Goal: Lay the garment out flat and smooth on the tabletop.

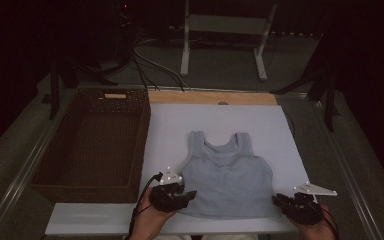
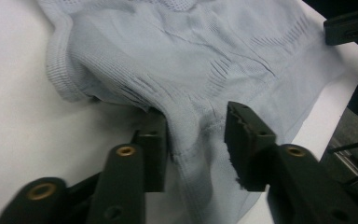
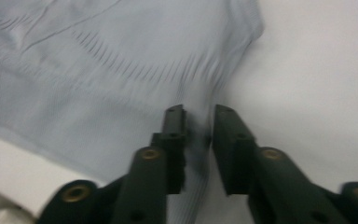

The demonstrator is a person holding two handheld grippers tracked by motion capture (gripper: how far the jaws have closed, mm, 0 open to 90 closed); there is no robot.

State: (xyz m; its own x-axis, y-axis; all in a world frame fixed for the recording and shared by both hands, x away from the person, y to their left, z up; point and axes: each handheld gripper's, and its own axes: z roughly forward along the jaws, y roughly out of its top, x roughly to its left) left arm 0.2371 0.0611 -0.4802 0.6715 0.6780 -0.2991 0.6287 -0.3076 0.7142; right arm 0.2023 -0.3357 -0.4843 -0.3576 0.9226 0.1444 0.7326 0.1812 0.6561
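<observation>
A light blue ribbed tank top [image 1: 225,175] lies flat on the white board [image 1: 170,125], straps away from me. My left gripper [image 1: 187,196] sits at the hem's left corner. In the left gripper view its jaws [image 2: 196,126] stand apart, with a raised fold of the hem [image 2: 193,135] loose between them. My right gripper [image 1: 277,200] is at the hem's right corner. In the right gripper view its jaws [image 3: 199,116] show a narrow gap around a fold of the fabric [image 3: 121,70], and the pads do not visibly press it.
A dark wicker basket [image 1: 145,145] stands against the board's left edge. A wooden strip [image 1: 210,97] runs along the board's far edge. Cables and a white metal stand [image 1: 225,30] are on the floor beyond. The right gripper's jaw tip [image 2: 349,25] reaches into the left gripper view at top right.
</observation>
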